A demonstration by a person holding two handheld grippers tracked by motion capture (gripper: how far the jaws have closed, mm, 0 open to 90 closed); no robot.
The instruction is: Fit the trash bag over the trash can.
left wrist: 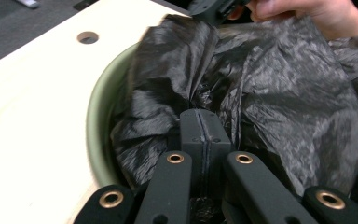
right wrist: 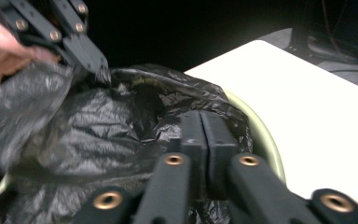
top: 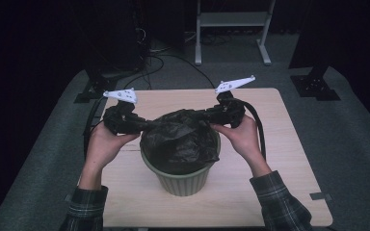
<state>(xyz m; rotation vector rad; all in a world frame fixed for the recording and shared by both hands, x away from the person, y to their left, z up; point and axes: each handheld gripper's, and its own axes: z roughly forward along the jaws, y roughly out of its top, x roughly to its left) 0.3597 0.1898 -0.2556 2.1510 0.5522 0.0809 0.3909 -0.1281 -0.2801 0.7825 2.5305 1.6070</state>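
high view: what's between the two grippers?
In the high view, the black bin bag bunched over the green bin spans the stretch between the left gripper and the right gripper; each appears shut on the bag's edge.

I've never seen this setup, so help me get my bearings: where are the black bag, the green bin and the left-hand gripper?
black bag [top: 180, 139]: high view, crumpled top of the plastic.
green bin [top: 183, 182]: high view, ribbed front wall.
left gripper [left wrist: 206, 128]: left gripper view, tips of its closed jaws, pinching the bag.

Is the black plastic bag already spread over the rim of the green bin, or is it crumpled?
Crumpled. The black bag sits bunched in the green bin, whose rim shows bare in the left gripper view.
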